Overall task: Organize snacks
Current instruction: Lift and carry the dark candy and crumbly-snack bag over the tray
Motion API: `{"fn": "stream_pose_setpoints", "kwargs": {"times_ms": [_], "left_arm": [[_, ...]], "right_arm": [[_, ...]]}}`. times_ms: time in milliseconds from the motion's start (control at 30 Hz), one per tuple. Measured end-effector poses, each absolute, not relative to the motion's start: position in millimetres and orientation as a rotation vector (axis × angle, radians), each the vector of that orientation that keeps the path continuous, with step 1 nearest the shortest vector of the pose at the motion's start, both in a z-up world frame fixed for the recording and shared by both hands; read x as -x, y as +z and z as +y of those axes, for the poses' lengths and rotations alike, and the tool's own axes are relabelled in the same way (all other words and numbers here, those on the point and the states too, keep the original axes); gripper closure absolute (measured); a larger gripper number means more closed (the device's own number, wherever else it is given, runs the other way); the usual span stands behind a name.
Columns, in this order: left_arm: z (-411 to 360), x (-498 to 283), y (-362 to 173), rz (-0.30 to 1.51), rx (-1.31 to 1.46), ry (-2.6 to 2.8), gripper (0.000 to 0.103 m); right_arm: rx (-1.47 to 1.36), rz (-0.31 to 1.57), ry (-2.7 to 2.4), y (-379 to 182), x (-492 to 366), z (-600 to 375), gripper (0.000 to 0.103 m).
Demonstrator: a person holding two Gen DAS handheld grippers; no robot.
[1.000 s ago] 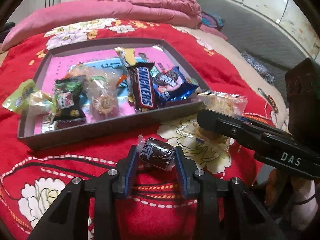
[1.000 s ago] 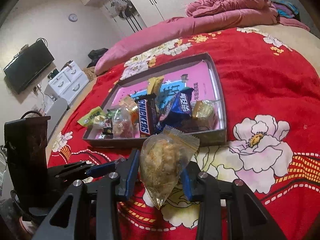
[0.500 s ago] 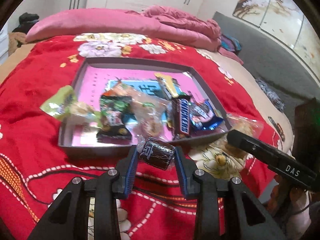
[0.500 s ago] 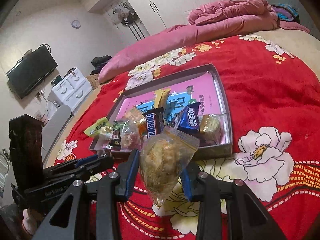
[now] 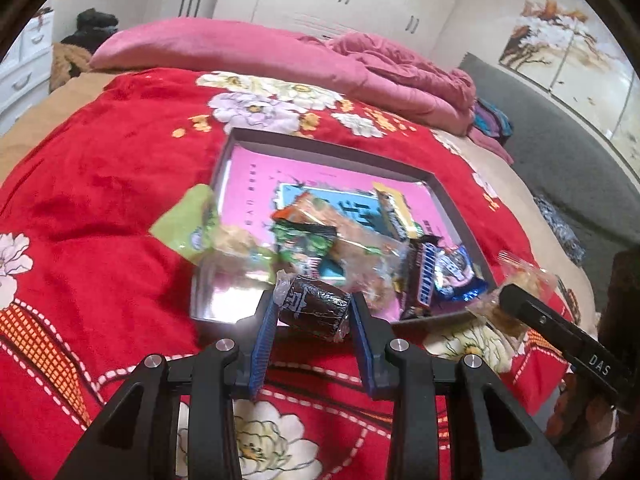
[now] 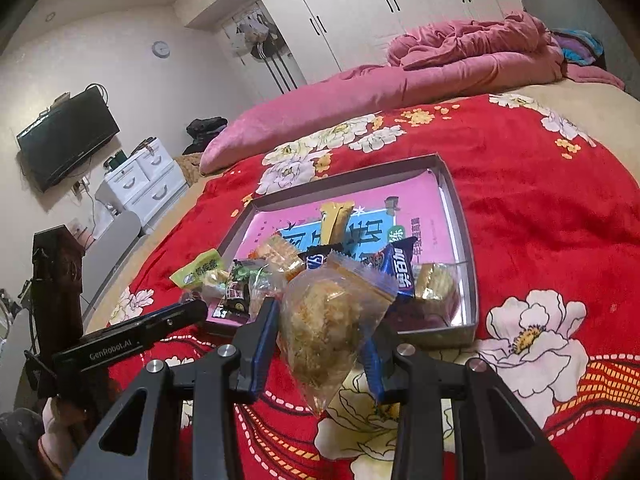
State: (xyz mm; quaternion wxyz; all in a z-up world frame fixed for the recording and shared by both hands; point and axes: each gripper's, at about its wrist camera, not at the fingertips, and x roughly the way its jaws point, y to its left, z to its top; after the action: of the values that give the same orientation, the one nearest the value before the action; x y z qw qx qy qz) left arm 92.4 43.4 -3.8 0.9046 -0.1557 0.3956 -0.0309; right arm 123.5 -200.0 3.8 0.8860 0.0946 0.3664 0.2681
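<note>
The left tongs (image 5: 313, 312) are closed on a dark candy (image 5: 314, 307), blue pads pressed against both of its ends, fingers pointing forward and level. The right tongs (image 6: 322, 328) grip a clear bag (image 6: 330, 320) by its sides, the bag's tip hanging down between the fingers. From each camera the other tongs show off to the side, the right ones (image 5: 560, 336) to the right of the left, the left ones (image 6: 140, 336) to the left of the right.

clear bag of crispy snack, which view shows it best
The right wrist view: the clear bag of crispy snack hangs centred in the right gripper, contents visible. The left wrist view shows only part of it, behind that gripper's finger.
</note>
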Motion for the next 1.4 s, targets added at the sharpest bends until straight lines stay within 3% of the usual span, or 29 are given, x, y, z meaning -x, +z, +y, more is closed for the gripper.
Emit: {"fn": "stream_pose_setpoints", "kwargs": {"times_ms": [1400], "left_arm": [[46,-126,-27,0.876,0.317,-0.013,0.066]], "right_arm": [[-0.183,0.687,0.474,12,-150,-198,0.064]]}}
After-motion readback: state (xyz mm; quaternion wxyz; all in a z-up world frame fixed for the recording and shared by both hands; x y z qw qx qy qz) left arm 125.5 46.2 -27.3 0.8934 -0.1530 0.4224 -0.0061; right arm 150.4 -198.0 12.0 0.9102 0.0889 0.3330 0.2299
